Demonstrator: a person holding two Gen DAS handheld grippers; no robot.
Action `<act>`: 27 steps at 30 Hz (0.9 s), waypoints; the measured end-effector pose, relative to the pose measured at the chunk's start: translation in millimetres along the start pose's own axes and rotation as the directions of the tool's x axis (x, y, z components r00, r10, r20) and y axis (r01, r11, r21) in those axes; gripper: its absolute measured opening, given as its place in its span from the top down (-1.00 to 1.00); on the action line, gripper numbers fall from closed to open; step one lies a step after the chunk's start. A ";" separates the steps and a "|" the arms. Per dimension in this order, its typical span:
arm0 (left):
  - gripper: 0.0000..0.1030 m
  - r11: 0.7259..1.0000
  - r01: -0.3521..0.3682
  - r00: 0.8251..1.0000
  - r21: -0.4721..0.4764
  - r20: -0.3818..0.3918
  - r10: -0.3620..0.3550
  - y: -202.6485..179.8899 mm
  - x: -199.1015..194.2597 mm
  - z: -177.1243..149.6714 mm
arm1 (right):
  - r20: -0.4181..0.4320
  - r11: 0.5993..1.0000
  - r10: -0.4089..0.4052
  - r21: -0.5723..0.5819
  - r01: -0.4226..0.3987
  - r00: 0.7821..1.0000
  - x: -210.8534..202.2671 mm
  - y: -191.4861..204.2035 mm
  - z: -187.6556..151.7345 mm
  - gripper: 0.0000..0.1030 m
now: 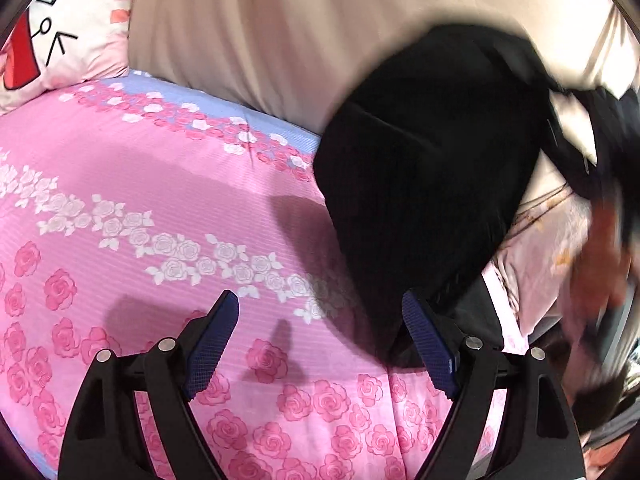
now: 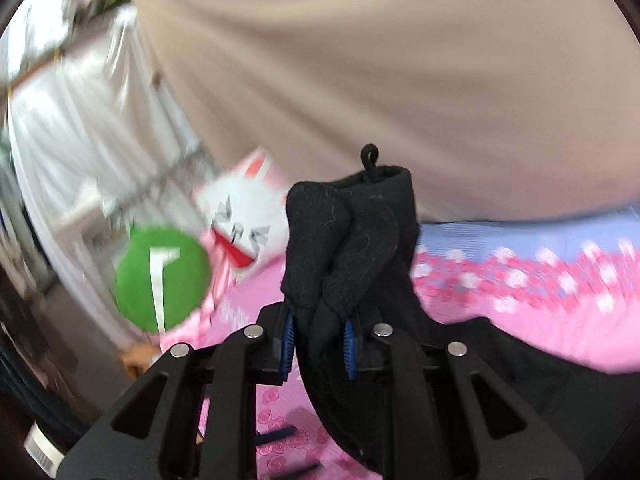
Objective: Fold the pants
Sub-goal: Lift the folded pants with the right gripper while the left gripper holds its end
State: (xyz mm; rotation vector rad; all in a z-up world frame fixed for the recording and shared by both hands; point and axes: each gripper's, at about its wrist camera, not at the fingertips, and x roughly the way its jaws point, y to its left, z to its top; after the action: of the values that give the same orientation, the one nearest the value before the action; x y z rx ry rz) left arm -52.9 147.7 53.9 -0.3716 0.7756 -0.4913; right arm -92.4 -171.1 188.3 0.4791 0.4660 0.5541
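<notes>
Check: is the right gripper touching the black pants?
Touching. The right wrist view shows the right gripper with both blue pads pressed against a bunched fold of the black pants, which sticks up between them.

This was a home bedroom; a bed (image 1: 120, 168) lay under a pink bedspread (image 1: 168, 280) printed with roses. A cartoon-face pillow (image 1: 60, 32) sat at its corner; a beige curtain (image 2: 400, 80) hung behind, and pale drapes (image 2: 80, 128) covered a window.
</notes>
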 end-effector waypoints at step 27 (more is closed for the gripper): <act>-0.01 0.838 0.063 0.989 0.542 -0.147 0.020 -226.5 139.0 -69.0 | -0.078 0.889 -0.315 0.323 0.323 0.946 -123.6 -203.0 -115.6 0.62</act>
State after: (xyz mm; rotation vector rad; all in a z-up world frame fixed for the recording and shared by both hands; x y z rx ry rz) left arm -82.8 -124.8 39.9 0.1951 0.7370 -0.7429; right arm -169.7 -361.4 22.0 0.7031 0.6520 0.1595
